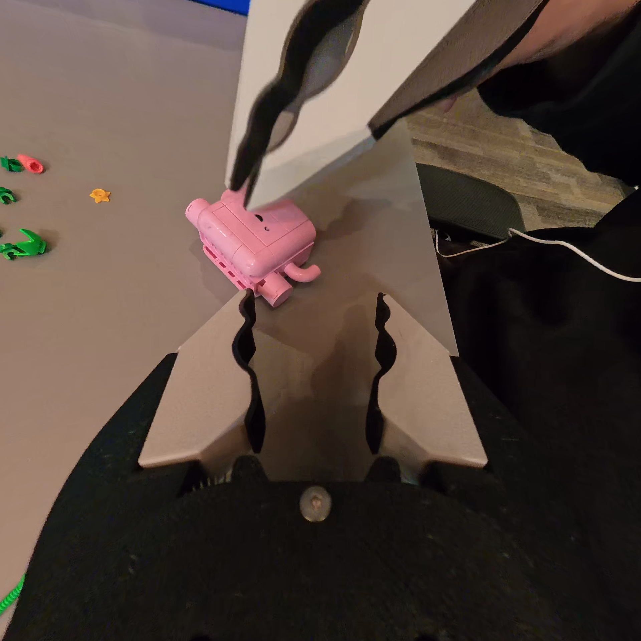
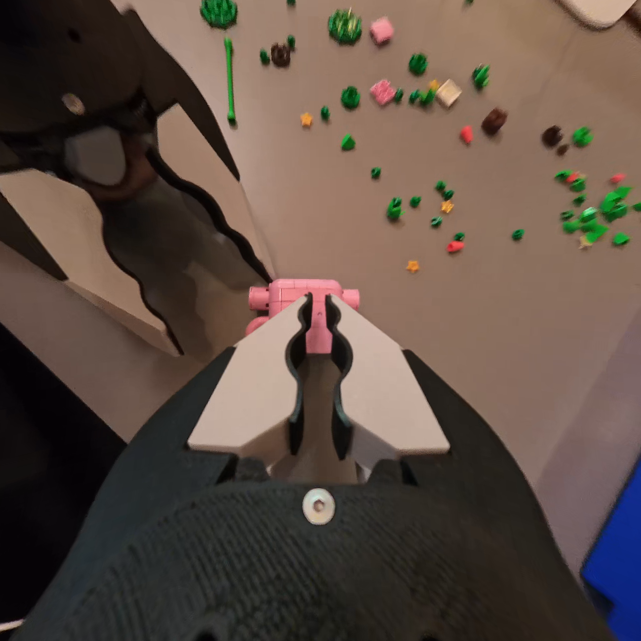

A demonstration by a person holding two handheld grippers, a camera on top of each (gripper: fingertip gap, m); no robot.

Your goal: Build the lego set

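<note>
Grey table (image 1: 104, 104), pink lego body (image 1: 256, 239) lying diagonally, face up

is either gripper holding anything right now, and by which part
The left gripper is open and holds nothing. The right gripper has its tips down on the top face of the pink lego block; whether it actually grips it cannot be told.

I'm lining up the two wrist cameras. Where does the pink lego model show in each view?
Left wrist view: pink lego model lies on the grey table, centre-left, just beyond the left gripper, with the right gripper touching its top.
Right wrist view: pink lego model sits at centre, partly behind the right gripper.
Shared landmark: the yellow star piece beside it.
</note>
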